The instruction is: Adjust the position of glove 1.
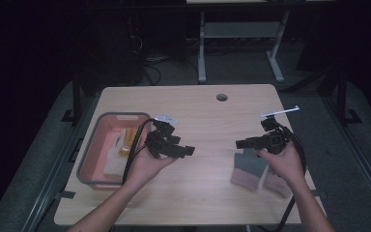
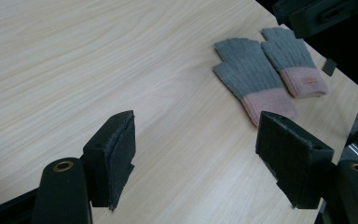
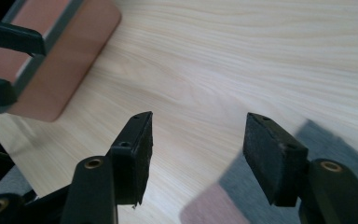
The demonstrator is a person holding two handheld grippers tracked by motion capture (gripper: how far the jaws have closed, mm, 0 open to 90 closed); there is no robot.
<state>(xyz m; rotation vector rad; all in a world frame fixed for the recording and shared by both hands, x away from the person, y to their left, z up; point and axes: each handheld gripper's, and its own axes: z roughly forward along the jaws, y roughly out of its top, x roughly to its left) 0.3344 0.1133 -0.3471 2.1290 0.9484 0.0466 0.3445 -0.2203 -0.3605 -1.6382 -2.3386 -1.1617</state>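
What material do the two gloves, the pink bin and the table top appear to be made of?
The gloves look like knitted wool or acrylic, matte: ribbed stitches show, grey with pink cuffs. The pink bin seems moulded plastic with a grey rim, smooth and slightly glossy. The table top shows pale wood grain, probably a laminate, since the surface looks flat and even.

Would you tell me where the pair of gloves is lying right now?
In the high view, the gloves lie side by side near the table's right front corner, under the right gripper.
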